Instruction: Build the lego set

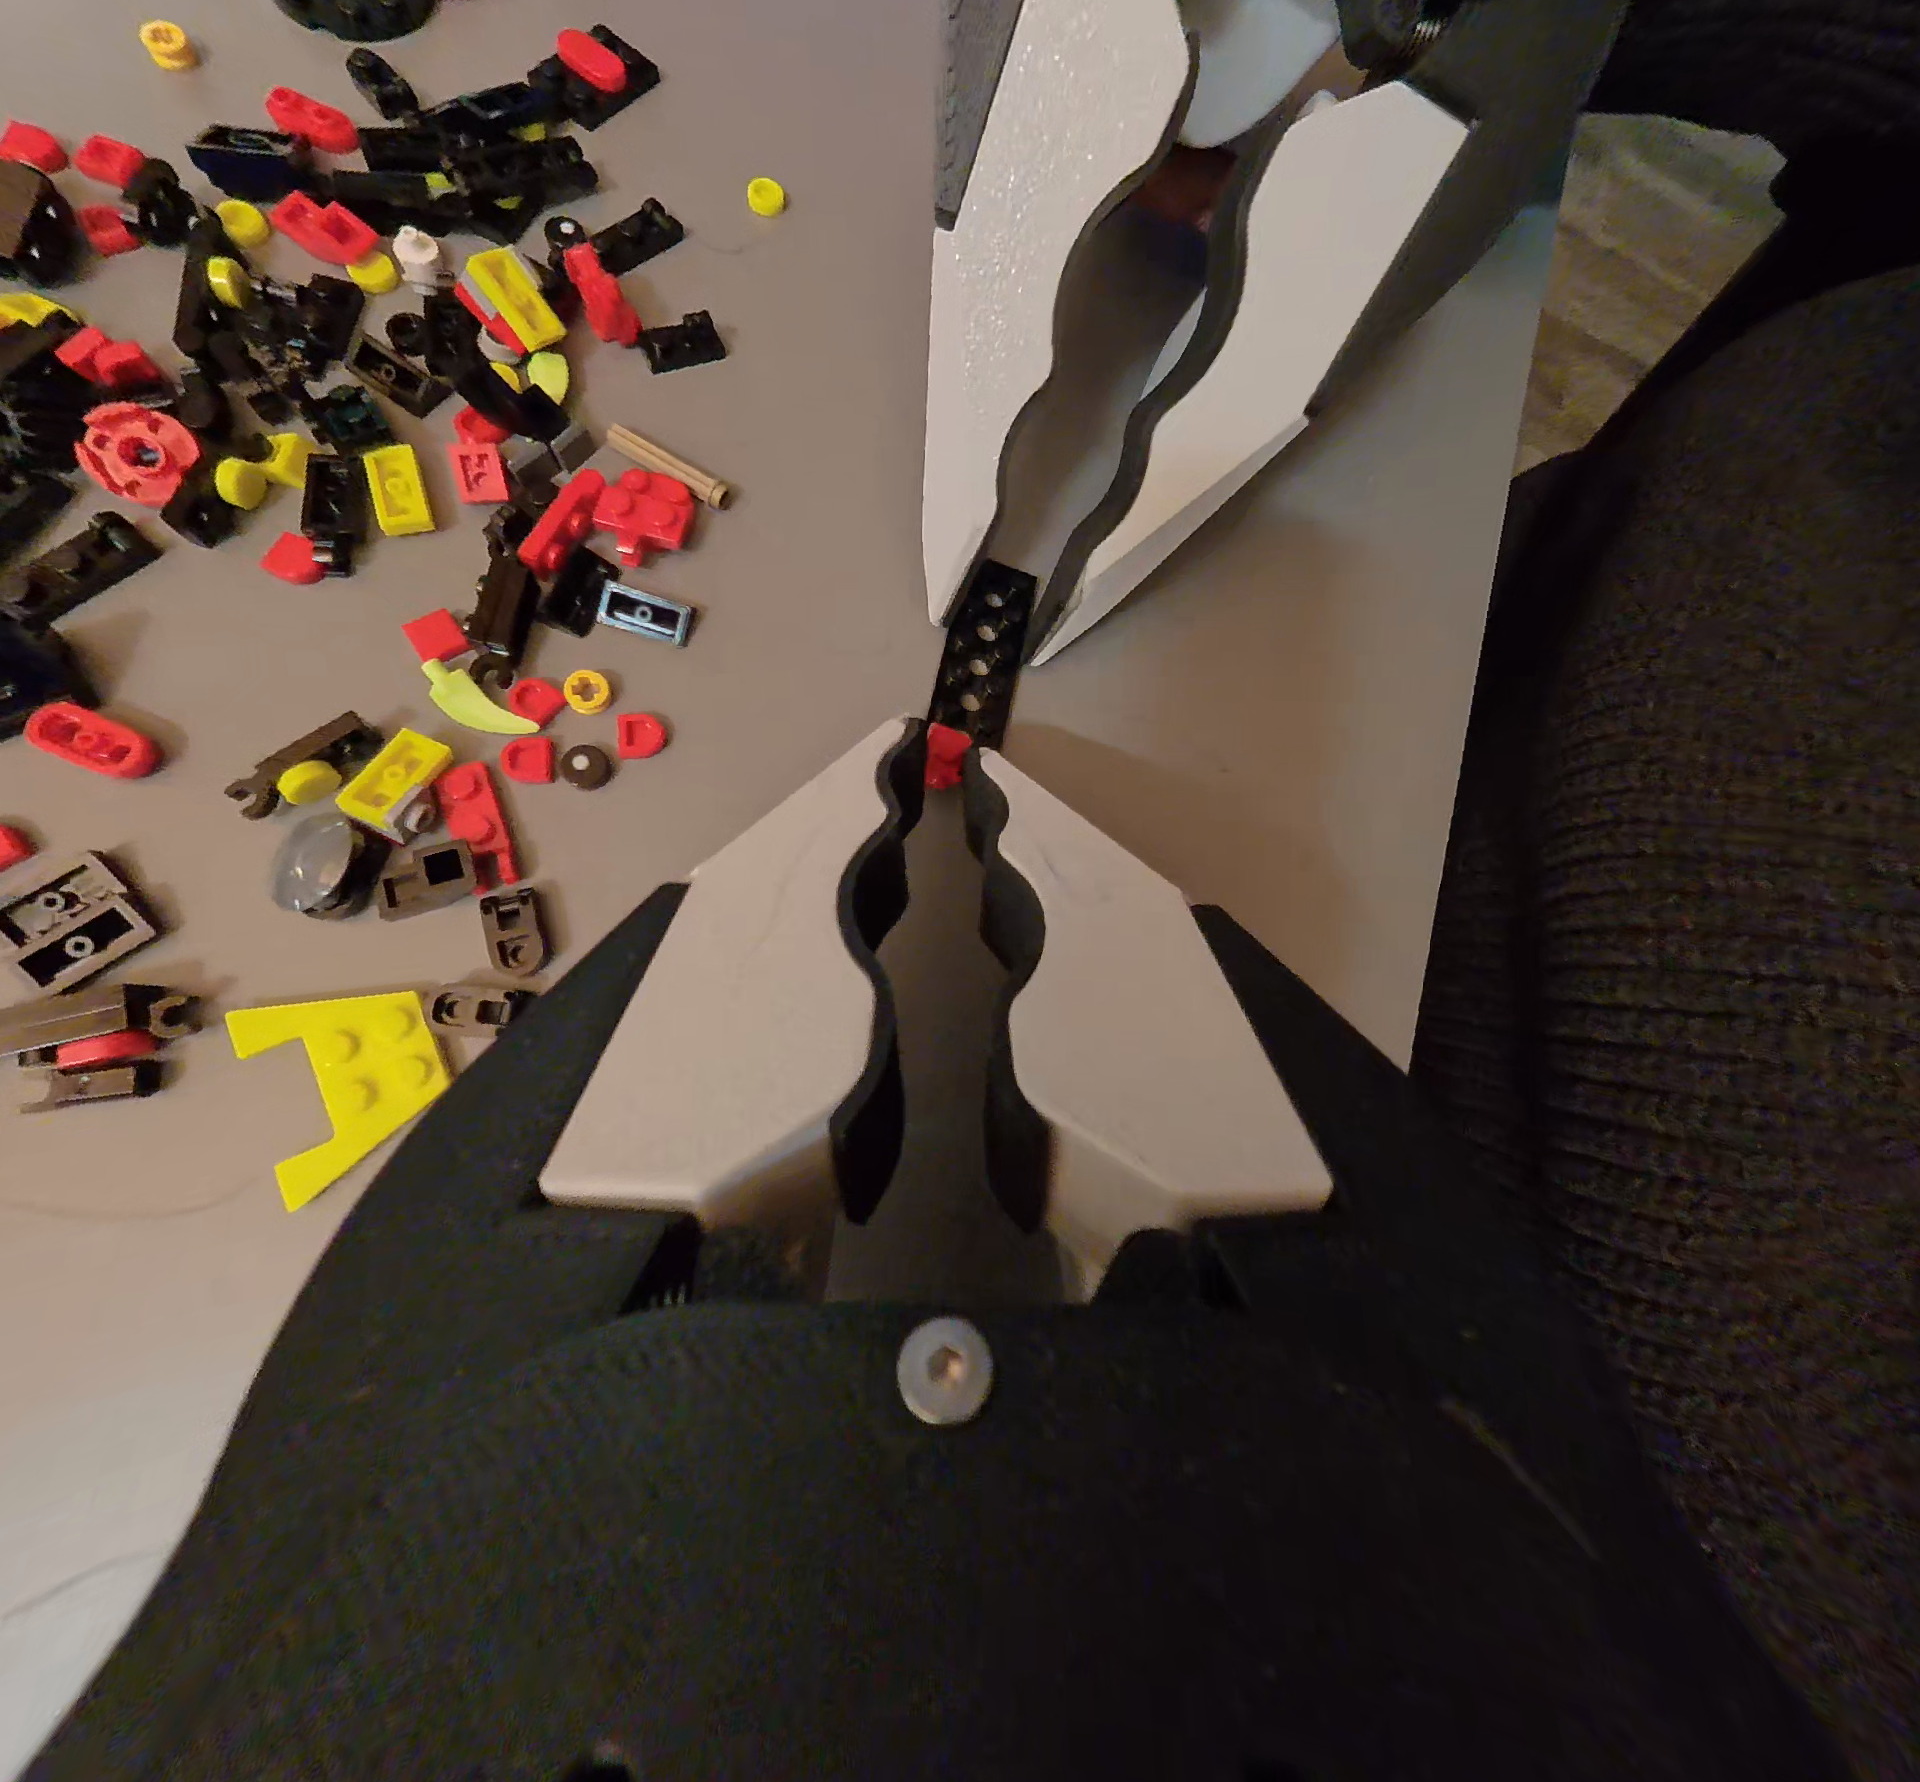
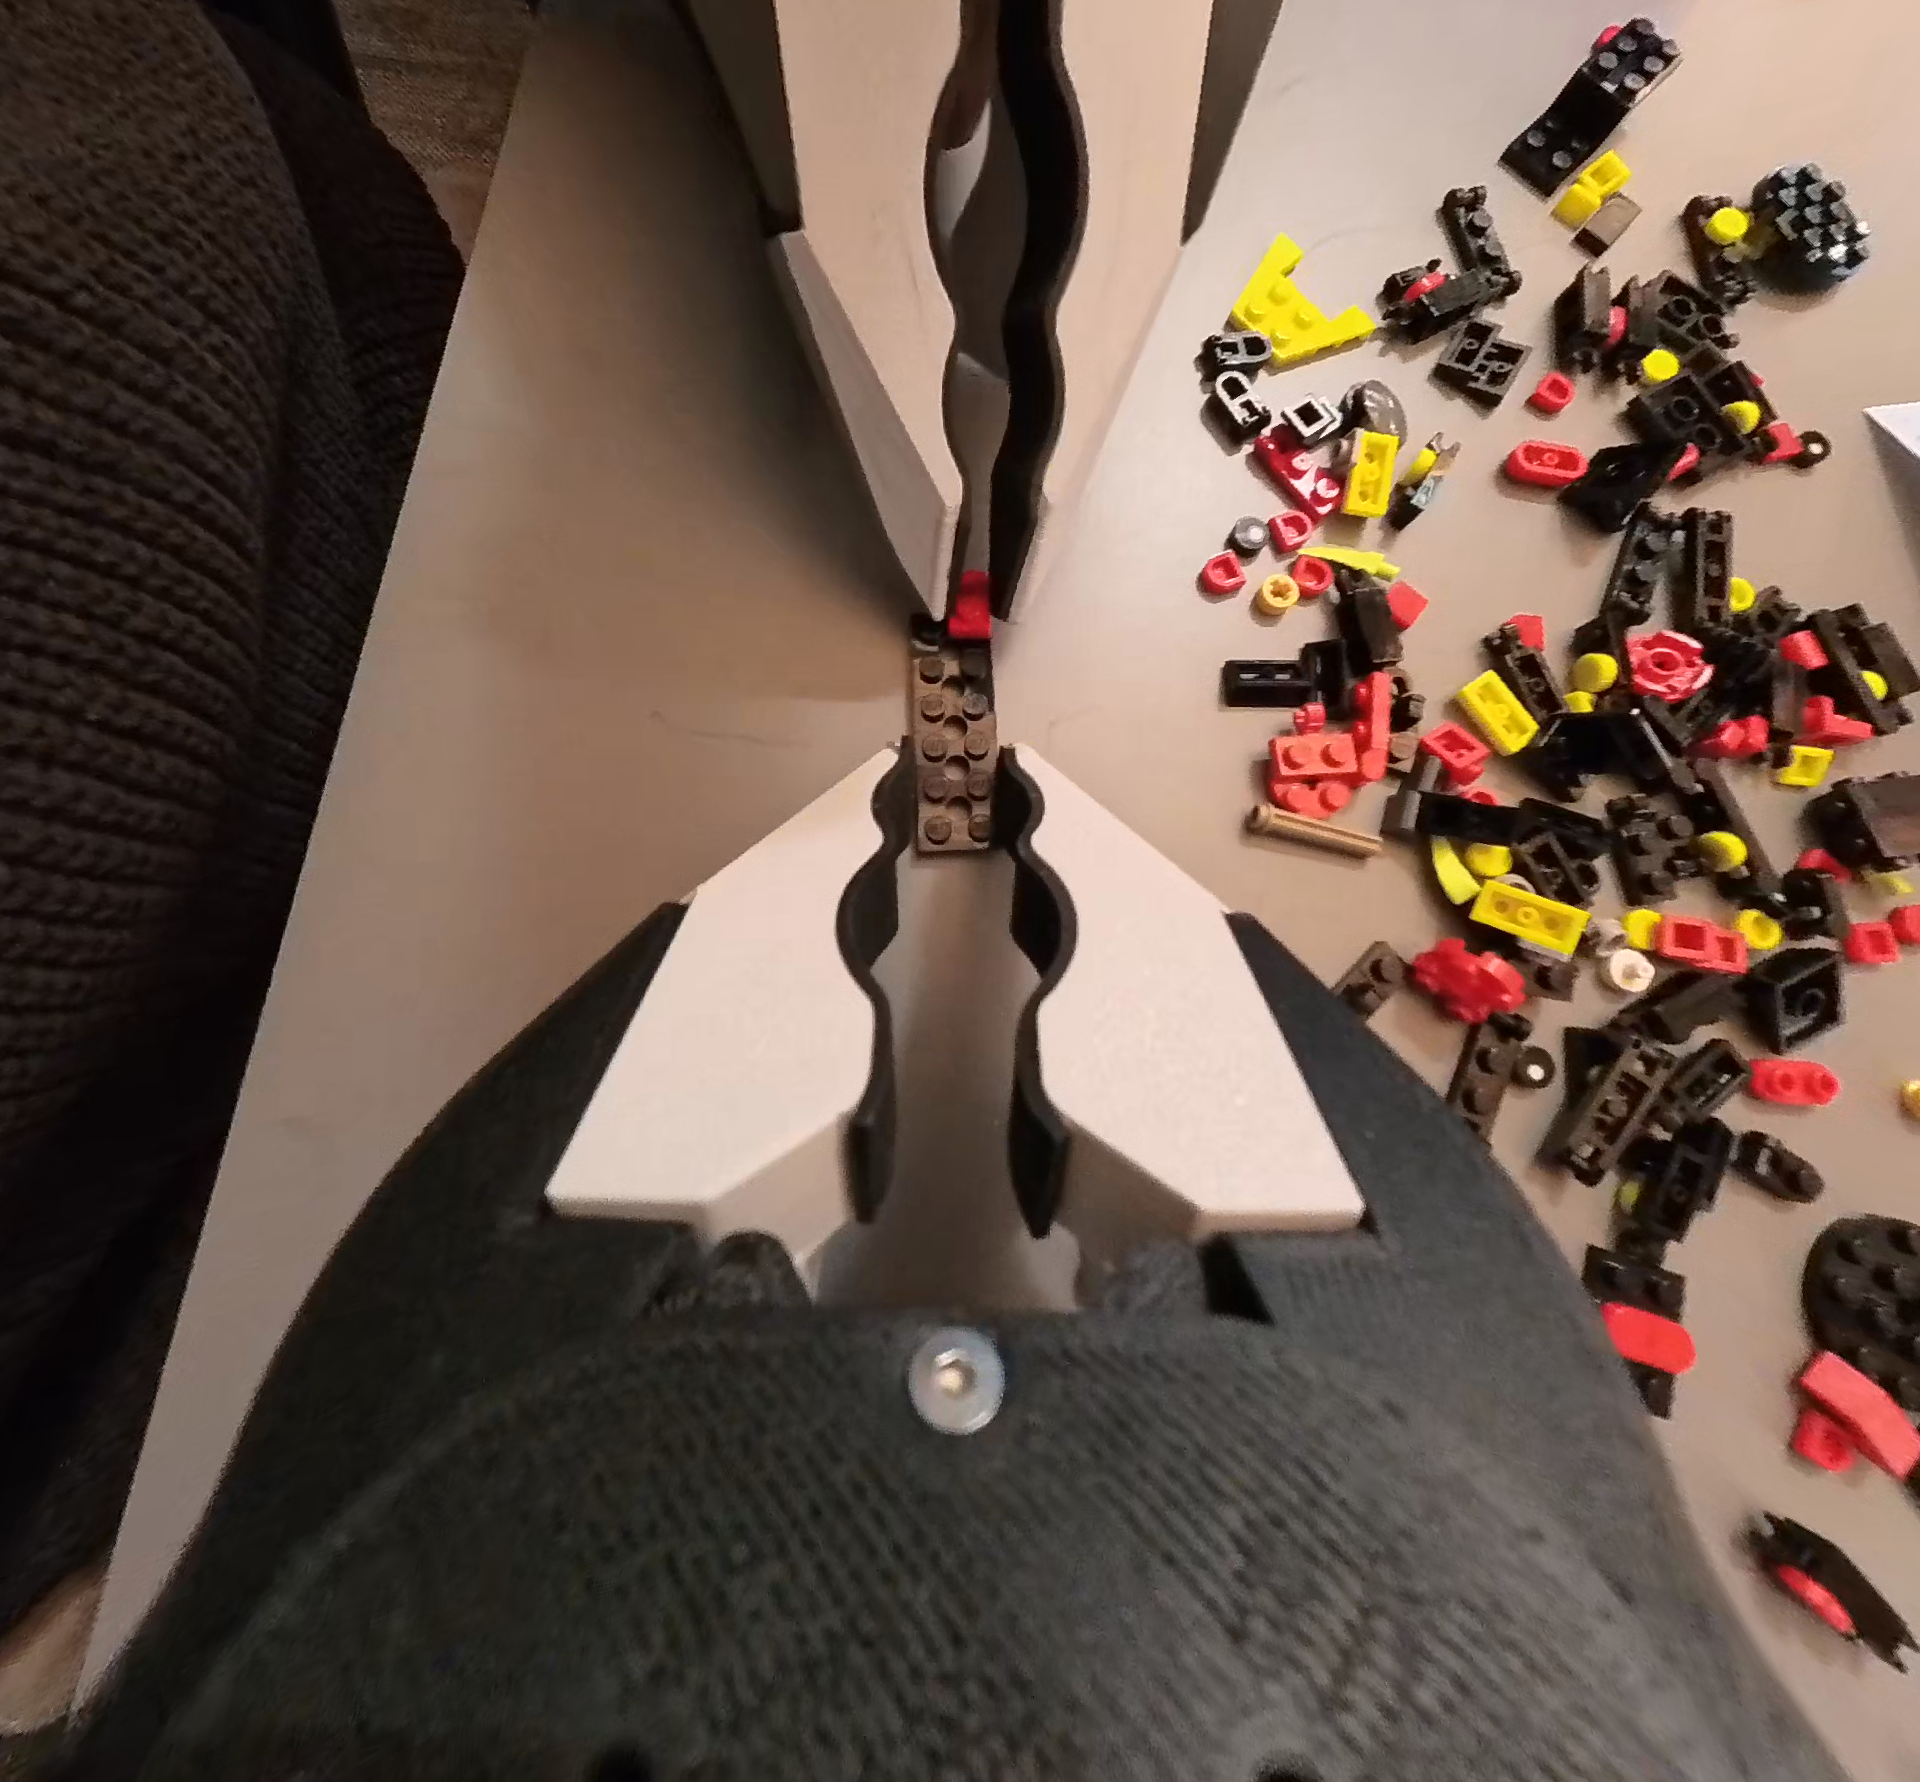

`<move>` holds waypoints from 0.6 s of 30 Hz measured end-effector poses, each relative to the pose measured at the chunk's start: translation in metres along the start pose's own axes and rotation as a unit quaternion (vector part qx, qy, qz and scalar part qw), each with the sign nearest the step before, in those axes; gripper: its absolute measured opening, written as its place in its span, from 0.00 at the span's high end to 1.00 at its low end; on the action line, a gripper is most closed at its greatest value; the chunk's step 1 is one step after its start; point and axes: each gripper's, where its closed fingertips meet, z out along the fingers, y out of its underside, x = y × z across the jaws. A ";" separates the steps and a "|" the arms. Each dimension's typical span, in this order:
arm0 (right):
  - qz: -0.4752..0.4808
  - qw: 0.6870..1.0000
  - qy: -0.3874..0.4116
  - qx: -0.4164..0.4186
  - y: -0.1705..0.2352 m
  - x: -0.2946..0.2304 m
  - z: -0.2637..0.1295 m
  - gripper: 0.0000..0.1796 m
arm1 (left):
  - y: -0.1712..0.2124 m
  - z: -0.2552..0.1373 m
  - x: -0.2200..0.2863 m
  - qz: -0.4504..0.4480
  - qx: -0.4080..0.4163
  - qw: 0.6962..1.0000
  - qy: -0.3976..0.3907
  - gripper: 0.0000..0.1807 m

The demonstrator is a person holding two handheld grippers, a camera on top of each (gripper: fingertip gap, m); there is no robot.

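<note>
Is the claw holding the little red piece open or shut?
Shut. The left claw pinches the red piece between its tips, against the end of the black plate the right claw holds.

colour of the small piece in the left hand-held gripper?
Red piece, pinched at the left hand-held gripper tips; clearest in the left wrist view.

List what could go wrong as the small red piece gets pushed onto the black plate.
1. The left hand-held gripper pinches the small red piece only at its fingertips, so it could twist or pop out under pressure.
2. The right hand-held gripper grips just one end of the black plate; pressing at the far end may lever it loose.
3. Both are held near the table edge, so a dropped part could fall off.
</note>
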 end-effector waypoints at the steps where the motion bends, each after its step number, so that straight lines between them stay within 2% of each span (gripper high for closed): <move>1: 0.001 1.000 0.000 0.000 0.000 0.000 0.000 0.92 | 0.000 0.000 0.000 -0.007 0.000 1.000 0.005 0.98; 5: 0.010 1.000 -0.003 0.001 0.000 0.000 0.001 0.92 | 0.000 0.000 0.000 -0.022 0.001 1.000 0.014 0.98; 9: 0.032 0.999 -0.010 0.017 -0.007 0.001 0.000 0.87 | 0.001 0.000 -0.001 -0.021 -0.001 1.000 0.010 0.98; 15: 0.171 0.984 -0.004 0.054 -0.020 0.020 0.000 0.91 | 0.001 0.000 -0.001 -0.022 -0.001 1.000 0.011 0.98; 18: 0.188 0.980 -0.016 0.061 -0.024 0.017 0.003 0.92 | 0.001 0.000 -0.001 -0.019 -0.002 1.000 0.009 0.98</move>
